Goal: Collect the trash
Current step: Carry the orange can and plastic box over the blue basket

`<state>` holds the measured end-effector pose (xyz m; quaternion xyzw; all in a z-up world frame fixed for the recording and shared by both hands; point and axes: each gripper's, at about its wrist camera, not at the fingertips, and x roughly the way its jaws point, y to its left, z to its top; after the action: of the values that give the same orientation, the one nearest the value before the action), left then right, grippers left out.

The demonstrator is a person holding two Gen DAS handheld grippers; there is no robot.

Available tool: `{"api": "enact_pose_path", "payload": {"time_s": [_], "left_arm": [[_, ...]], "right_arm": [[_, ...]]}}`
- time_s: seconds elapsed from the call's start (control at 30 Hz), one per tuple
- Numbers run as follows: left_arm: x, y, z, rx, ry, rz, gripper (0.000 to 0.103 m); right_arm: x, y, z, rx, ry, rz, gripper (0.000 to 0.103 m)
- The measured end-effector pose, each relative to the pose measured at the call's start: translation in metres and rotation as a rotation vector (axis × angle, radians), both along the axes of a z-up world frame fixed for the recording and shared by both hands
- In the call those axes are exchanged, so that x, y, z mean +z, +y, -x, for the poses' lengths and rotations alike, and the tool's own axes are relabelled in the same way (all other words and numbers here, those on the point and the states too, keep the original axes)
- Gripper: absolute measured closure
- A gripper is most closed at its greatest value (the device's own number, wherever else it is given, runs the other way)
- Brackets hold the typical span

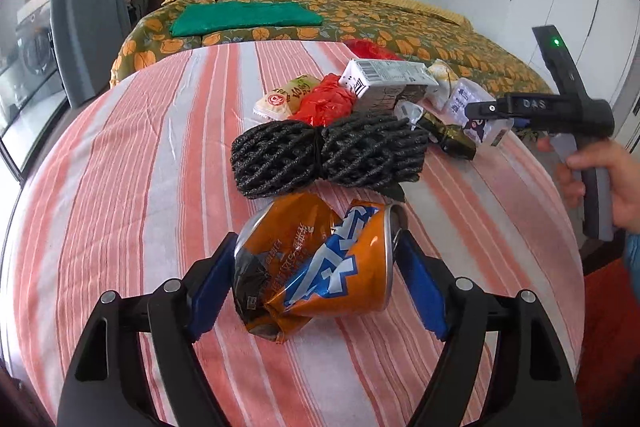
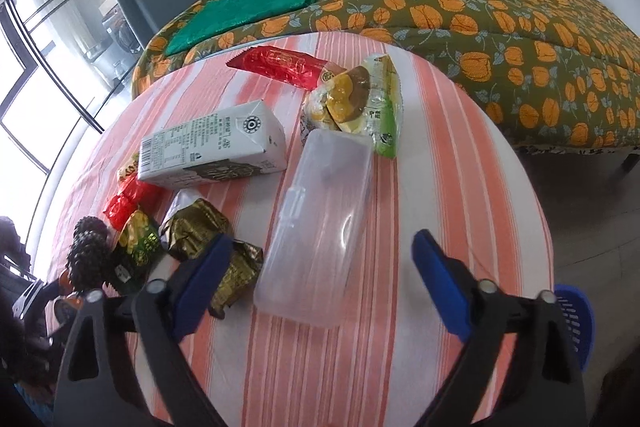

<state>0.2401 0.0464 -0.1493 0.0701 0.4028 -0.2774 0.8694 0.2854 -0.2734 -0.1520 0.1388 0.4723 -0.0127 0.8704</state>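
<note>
Crushed orange can (image 1: 316, 263) sits pinched between the left gripper (image 1: 316, 279) pads, near the table's (image 1: 120, 187) front edge. Right gripper (image 2: 324, 271) is spread — a clear plastic box (image 2: 320, 223) lies between its fingers, untouched.

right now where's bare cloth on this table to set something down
Free: the striped cloth left of the black mesh bundle and crushed can, and right of the clear plastic box. Crowded: around the milk carton, where wrappers pile.

Crushed can (image 1: 316, 263) lying on tabletop (image 1: 120, 187), foam net (image 1: 328, 155) sitting just behind it, milk carton (image 1: 384, 83) lying behind net, bed (image 1: 400, 23) standing beyond tabletop.
</note>
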Motion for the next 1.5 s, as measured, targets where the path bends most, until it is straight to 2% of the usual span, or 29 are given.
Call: {"api": "enact_pose_path", "payload": {"time_s": [0.07,0.17,0.23,0.3,0.53,0.73,0.93,1.1,1.27,1.4,1.5], "left_arm": [[-0.003,-0.001,0.004,0.001,-0.006,-0.018,0.023],[-0.006,0.005,0.0,0.01,0.031,0.02,0.021],[-0.007,0.008,-0.005,0.02,0.05,0.041,0.021],[-0.007,0.009,-0.007,0.023,0.065,0.067,0.027],[0.002,0.001,0.014,0.074,0.023,0.079,0.035],[0.015,-0.039,0.047,0.052,0.034,0.104,0.036],[0.028,-0.123,0.08,-0.055,0.076,0.133,0.036],[0.035,-0.22,0.109,-0.191,0.1,0.13,0.035],[0.02,-0.32,0.137,-0.308,0.142,0.084,0.033],[-0.009,-0.387,0.153,-0.361,0.181,0.033,0.032],[-0.037,-0.424,0.157,-0.38,0.208,-0.004,0.032]], "right_arm": [[-0.004,-0.001,-0.001,-0.003,0.014,-0.001,0.061],[0.002,0.001,0.014,0.024,-0.005,-0.008,0.071],[0.007,0.003,0.03,0.06,-0.012,-0.02,0.071],[0.01,0.005,0.047,0.087,-0.016,-0.04,0.071],[0.016,-0.003,0.101,0.123,-0.031,-0.122,0.071],[0.018,-0.022,0.132,0.105,-0.056,-0.213,0.071],[0.038,-0.061,0.167,0.066,-0.117,-0.282,0.071],[0.04,-0.128,0.208,-0.045,-0.12,-0.229,0.071],[0.008,-0.207,0.233,-0.201,-0.045,-0.184,0.071],[-0.024,-0.252,0.241,-0.283,0.014,-0.164,0.071],[-0.049,-0.28,0.244,-0.331,0.053,-0.185,0.071]]}}
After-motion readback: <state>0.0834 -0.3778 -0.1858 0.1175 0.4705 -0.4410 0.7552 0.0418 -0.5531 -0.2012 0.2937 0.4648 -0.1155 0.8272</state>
